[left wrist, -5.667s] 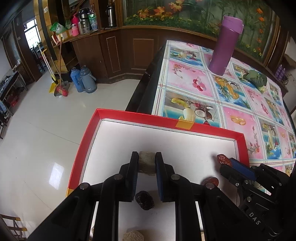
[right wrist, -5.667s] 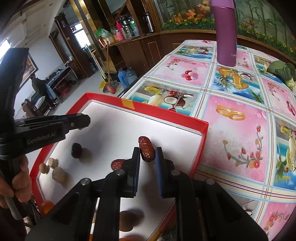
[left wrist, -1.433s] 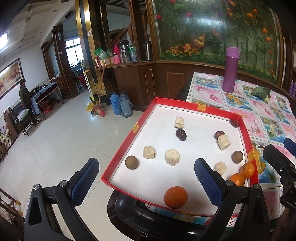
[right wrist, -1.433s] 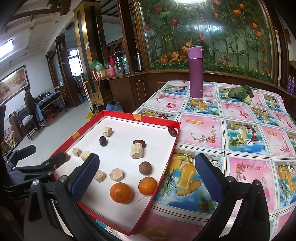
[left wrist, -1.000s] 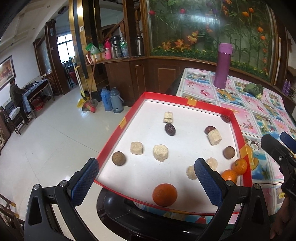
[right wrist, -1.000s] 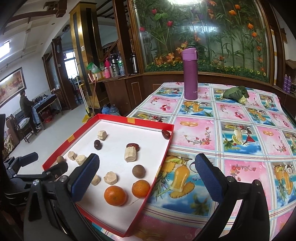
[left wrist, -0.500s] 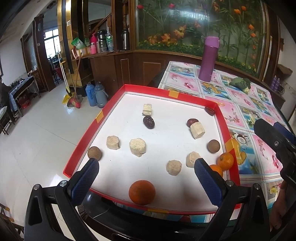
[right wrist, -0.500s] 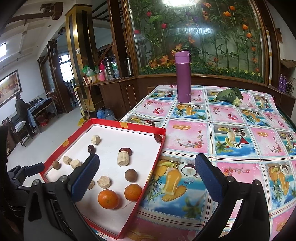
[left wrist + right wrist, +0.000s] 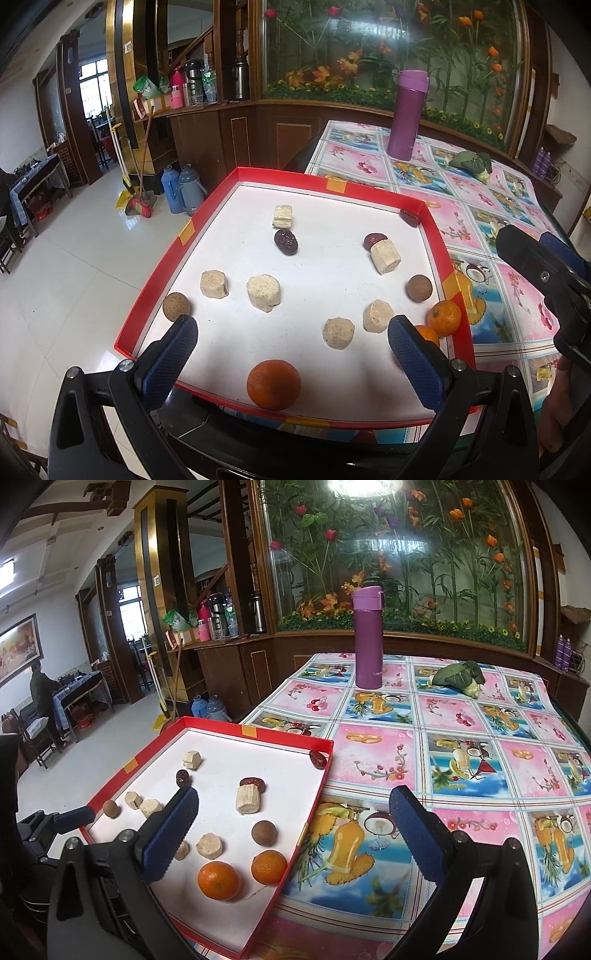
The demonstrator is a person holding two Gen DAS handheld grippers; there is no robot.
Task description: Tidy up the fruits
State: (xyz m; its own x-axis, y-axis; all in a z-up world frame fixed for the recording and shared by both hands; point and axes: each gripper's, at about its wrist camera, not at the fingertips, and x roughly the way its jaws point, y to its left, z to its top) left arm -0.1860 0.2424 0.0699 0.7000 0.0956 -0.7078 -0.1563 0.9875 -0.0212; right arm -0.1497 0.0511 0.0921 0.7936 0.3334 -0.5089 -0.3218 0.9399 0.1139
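We see a red tray (image 9: 434, 221) with a white floor lying at the left edge of a table covered by a fruit-print cloth (image 9: 461, 738); the near left corner of the tray overhangs the table edge above the tiled floor (image 9: 74, 266).

Left gripper (image 9: 291, 349): spread wide, holding nothing, raised over the near edge of the tray; right gripper (image 9: 295, 825): likewise spread wide and empty, raised over the tray's right rim and the cloth beside it.

All the fruit lies loose in the tray. One large orange (image 9: 273, 384) sits alone by the near rim; two smaller oranges (image 9: 269, 867) sit close together in the near right corner. Two brown round fruits lie well apart, one by the left rim (image 9: 177, 306), one by the right rim (image 9: 419, 287). Six pale cut chunks are scattered: one at the far middle (image 9: 282, 216); two side by side at left of centre (image 9: 263, 292); two near each other at near right (image 9: 377, 315); one long piece (image 9: 385, 256) touching a dark red date (image 9: 373, 240). A darker date (image 9: 286, 242) lies just near of the far chunk; a third date (image 9: 410, 217) sits in the far right corner against the wall.

On the cloth beyond: a purple flask (image 9: 367, 637), upright; a leafy green vegetable (image 9: 460, 677) to its right, well apart from the tray. A person (image 9: 40, 694) stands in the background at far left.
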